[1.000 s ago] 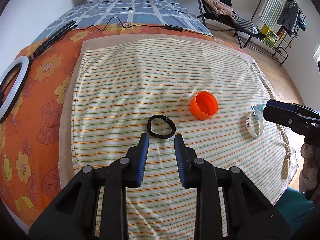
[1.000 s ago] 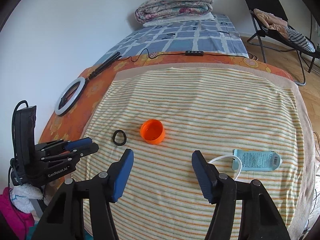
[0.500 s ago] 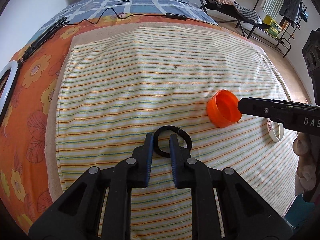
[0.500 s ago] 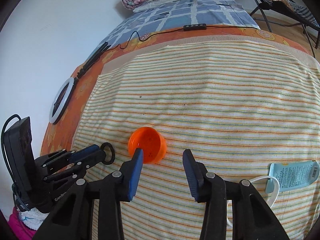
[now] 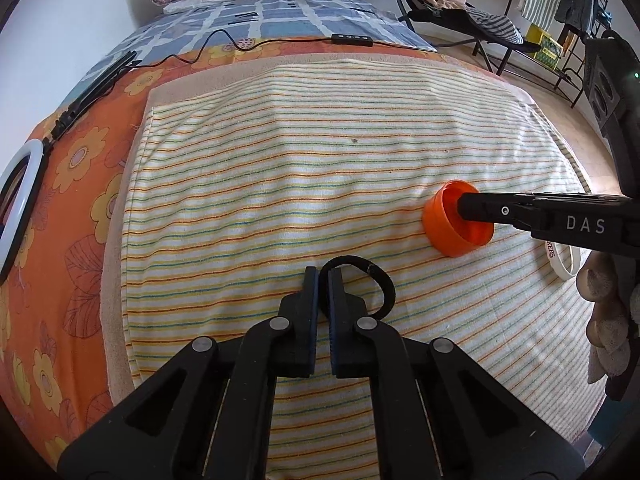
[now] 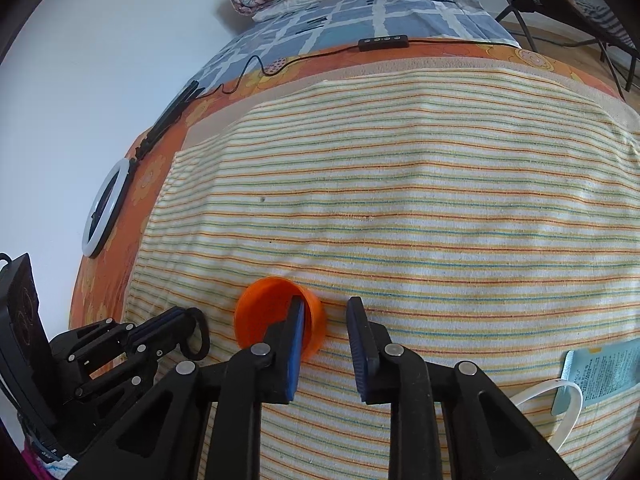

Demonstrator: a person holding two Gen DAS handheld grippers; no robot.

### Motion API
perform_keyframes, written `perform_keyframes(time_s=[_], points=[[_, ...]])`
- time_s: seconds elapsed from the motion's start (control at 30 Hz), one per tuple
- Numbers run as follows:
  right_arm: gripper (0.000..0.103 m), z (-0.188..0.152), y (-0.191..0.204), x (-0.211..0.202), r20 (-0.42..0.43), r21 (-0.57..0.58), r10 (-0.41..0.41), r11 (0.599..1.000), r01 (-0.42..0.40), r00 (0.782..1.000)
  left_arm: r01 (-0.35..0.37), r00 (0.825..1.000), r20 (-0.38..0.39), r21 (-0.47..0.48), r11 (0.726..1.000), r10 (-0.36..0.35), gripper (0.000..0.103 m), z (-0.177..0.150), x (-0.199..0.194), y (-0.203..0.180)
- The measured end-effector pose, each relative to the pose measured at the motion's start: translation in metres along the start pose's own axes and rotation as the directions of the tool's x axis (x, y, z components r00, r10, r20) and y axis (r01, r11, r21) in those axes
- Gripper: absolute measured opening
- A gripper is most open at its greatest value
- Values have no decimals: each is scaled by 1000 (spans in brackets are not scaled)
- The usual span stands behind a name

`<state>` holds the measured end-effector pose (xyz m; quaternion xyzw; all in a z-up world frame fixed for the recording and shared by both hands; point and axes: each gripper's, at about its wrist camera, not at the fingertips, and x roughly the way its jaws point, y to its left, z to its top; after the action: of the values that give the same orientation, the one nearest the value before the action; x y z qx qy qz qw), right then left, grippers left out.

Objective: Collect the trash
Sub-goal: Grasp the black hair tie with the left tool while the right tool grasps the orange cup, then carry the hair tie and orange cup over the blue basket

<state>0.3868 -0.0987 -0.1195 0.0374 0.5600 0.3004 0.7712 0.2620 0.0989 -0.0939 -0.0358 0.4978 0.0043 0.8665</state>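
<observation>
A light-blue packet is cut off by the right wrist view's edge.

A white ring light lies on the orange floral sheet beside the striped towel.

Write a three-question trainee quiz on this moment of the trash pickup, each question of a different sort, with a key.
1. True or false: the left gripper has its jaws shut on the black ring.
2. Which way do the right gripper's jaws sit at the orange cap? A) both outside it B) one inside, one outside its wall C) both above it, clear of it
3. Fill in: the white band lies on the striped ____.

Key: 1 true. 2 B. 3 towel.
</observation>
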Motion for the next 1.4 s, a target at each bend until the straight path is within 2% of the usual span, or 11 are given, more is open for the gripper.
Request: perform_keyframes(time_s=[0.1, 0.4, 0.73, 0.9, 1.07, 1.4], points=[[6, -1, 2, -1, 0, -5, 8, 1000, -8, 1000, 2, 1000, 9, -6, 1000, -1, 2, 0, -6, 1], [4, -8, 6, -27, 52, -21, -6, 1000, 8, 999, 7, 999, 32, -11, 1000, -7, 2, -3, -36, -3], [4, -38, 26, -98, 124, -100, -36, 994, 48, 992, 34, 995, 93, 22, 999, -36, 2, -17, -103, -34], [4, -66, 43, -136, 165, -146, -40, 987, 65, 985, 40, 991, 123, 46, 998, -45, 2, -36, -141, -54], [4, -100, 52, -171, 184, -163, -13, 986, 44, 983, 62, 988, 142, 40, 997, -67, 2, -63, -174, -69], [4, -179, 61, -221, 215, -226, 3, 973, 46, 977, 68, 984, 162, 76, 995, -80, 2, -130, -219, -105]])
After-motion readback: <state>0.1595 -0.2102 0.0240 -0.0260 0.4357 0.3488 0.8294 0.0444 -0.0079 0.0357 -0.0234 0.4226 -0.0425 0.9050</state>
